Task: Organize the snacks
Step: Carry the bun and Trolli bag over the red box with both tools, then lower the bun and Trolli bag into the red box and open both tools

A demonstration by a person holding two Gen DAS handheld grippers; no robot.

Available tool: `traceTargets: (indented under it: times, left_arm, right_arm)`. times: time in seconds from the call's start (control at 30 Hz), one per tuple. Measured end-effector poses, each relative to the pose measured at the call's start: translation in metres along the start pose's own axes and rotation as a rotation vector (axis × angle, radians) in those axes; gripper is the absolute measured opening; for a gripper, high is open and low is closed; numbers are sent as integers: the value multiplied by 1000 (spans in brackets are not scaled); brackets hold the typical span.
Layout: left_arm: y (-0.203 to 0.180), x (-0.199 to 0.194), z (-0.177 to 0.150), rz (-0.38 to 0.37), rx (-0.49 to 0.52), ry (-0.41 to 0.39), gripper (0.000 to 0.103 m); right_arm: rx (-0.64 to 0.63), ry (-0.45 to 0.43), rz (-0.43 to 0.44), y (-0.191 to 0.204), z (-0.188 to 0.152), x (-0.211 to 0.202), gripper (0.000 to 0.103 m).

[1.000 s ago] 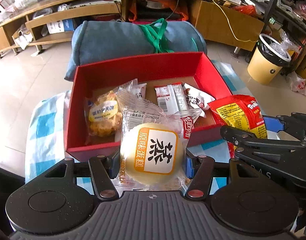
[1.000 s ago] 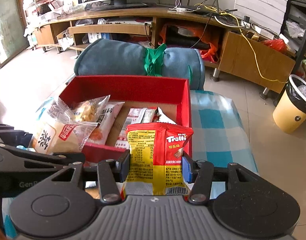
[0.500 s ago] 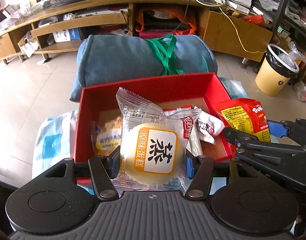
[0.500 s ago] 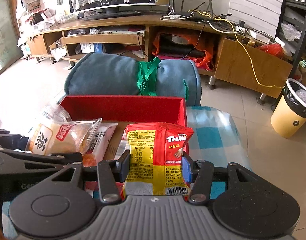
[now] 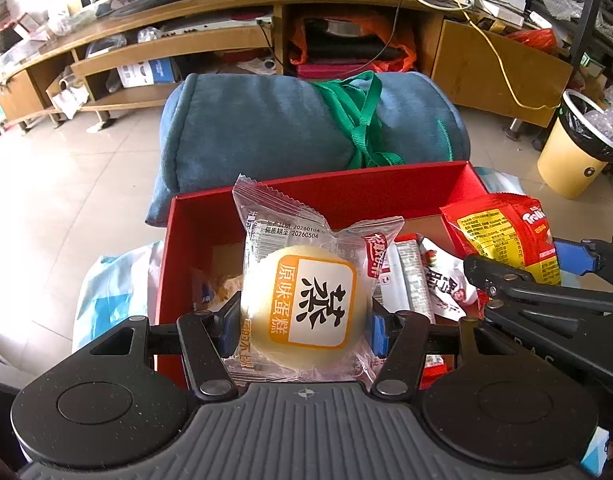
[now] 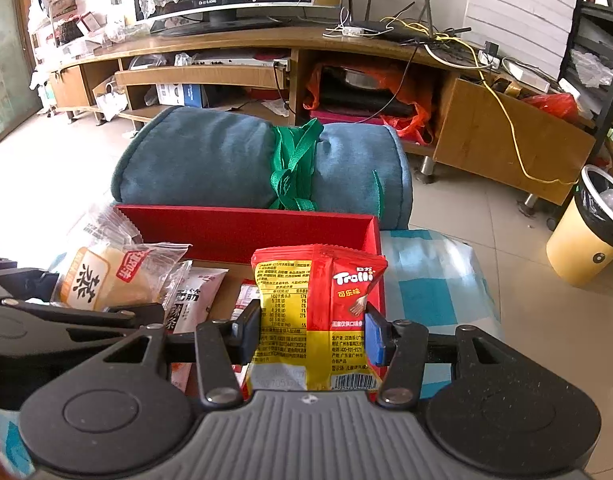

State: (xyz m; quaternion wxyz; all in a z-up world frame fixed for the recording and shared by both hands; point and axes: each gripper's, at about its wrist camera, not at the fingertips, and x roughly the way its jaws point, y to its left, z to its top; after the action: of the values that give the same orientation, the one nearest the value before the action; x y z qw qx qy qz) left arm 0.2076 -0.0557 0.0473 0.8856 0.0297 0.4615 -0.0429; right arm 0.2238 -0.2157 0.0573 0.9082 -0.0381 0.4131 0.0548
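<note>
Round pale cake in crinkled clear wrapper (image 5: pixel 306 300), clamped by left gripper (image 5: pixel 302 326), glossy red-yellow "Trolli" sachet (image 6: pixel 318 312), pinched by right gripper (image 6: pixel 312 330), matte red rectangular cardboard box (image 5: pixel 346 192) beyond.

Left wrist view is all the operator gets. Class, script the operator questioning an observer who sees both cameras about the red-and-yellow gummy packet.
Operator: Is the red-and-yellow plastic gummy packet gripped squarely?
Observer: Yes. The fingers of the right gripper press its two sides, and the packet stands upright.
Operator: Is any barcode facing that camera?
Observer: Yes, a barcode sits at the packet's bottom right corner, below the fingers.
</note>
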Motion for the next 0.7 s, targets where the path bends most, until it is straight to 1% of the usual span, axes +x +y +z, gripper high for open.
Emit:
traceTargets:
  times: [0.3,0.7]
  left_arm:
    - [-2,14,3,28,5,19,66]
    - [-4,39,4,63,7,65,65]
  right_arm:
    - [-13,27,-11,1,2,17,45]
    - [-16,79,-8,1,1,46,45]
